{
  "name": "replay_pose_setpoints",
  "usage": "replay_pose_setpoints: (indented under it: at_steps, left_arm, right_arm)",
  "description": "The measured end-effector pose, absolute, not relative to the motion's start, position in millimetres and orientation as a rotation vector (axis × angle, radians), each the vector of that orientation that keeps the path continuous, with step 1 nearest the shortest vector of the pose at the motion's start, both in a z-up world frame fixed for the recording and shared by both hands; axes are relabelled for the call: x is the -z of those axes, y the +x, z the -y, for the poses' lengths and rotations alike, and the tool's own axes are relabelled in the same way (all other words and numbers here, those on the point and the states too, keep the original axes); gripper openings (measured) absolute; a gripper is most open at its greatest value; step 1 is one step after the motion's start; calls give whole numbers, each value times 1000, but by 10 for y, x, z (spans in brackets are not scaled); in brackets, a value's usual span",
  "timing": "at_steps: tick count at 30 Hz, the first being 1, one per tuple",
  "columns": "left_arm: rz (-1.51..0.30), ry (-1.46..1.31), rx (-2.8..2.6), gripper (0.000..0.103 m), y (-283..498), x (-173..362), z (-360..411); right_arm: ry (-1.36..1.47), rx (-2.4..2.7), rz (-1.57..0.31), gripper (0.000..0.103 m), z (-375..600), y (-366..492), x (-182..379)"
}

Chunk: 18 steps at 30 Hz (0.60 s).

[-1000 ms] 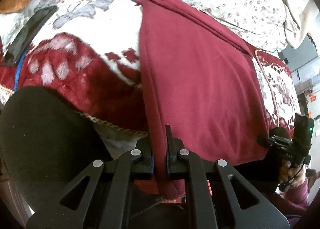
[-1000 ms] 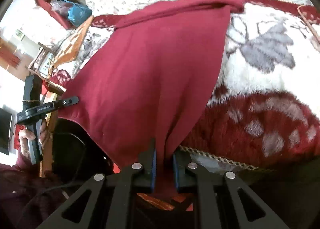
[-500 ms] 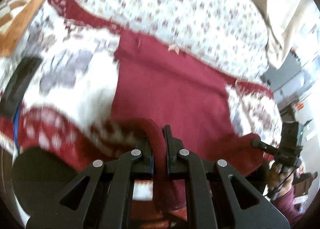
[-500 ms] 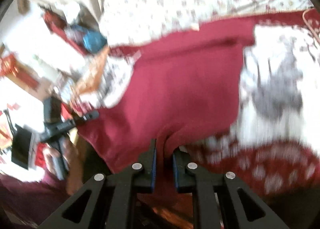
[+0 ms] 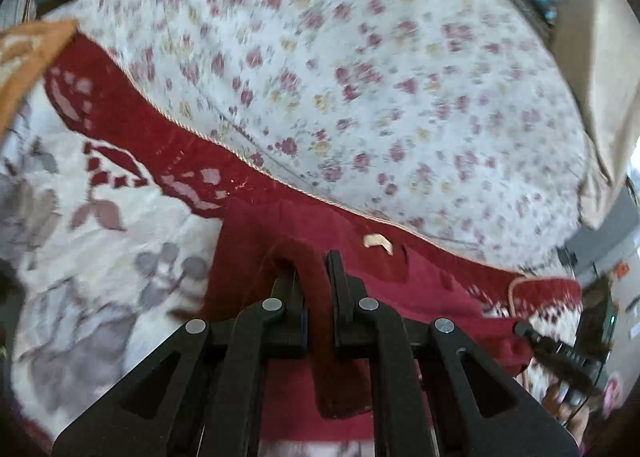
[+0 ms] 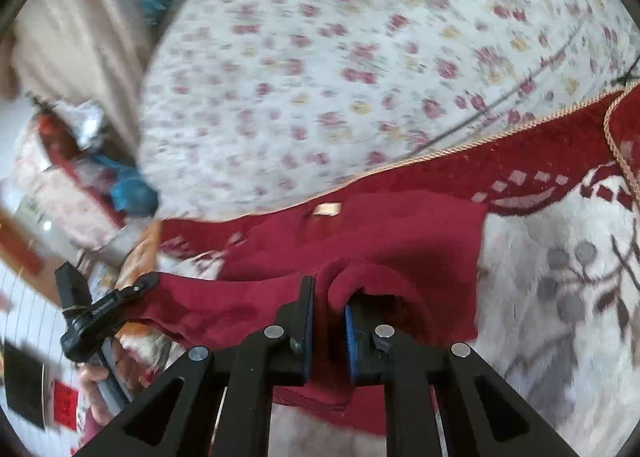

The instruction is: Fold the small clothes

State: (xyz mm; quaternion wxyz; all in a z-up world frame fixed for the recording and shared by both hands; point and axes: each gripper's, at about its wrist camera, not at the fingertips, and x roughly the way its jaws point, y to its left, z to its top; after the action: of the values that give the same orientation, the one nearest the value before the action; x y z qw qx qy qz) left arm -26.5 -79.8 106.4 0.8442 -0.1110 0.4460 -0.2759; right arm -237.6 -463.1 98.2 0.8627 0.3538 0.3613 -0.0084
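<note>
A dark red garment [image 5: 420, 289] lies on a red and white floral blanket [image 5: 80, 257], doubled over on itself, with a small pale label [image 5: 378, 243] near its far edge. My left gripper [image 5: 316, 277] is shut on a fold of its near edge. My right gripper [image 6: 330, 297] is shut on the other near corner [image 6: 360, 277]; the garment [image 6: 400, 233] and its label [image 6: 326, 210] lie ahead. Each gripper shows in the other's view: the right one [image 5: 560, 353] at far right, the left one [image 6: 104, 309] at left.
A white quilt with small pink flowers [image 5: 360, 77] lies beyond the blanket's corded edge [image 6: 480, 141]. An orange patterned cushion [image 5: 24, 57] sits at far left. A beige curtain [image 6: 80, 29] and cluttered bags [image 6: 100, 177] stand off the bed's side.
Both grippers have carried the garment's near edge up and forward towards its far edge, folding it over. The hanging cloth now lies much shorter on the blanket.
</note>
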Motion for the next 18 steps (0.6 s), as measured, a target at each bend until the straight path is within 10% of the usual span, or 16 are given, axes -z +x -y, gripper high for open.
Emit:
replay_pose_setpoints:
  at_steps: [5,9,12,18]
  left_arm:
    - [-1027,-247,597,13,140,-631,965]
    - [-1080,-301,631,29,238,-591,839]
    - [-987,-325,589,71,177,-792,687]
    - [-934,-371,576,75,154,-872,559]
  right_arm:
    - [793,72,-813,15,4986,-1950,-561]
    - [854,101,-763,43,5193,-2154,-523]
    - [794,125,-750,44,5178,-2379,-672]
    - [601,-124,-890,44,4450,-2275,-674]
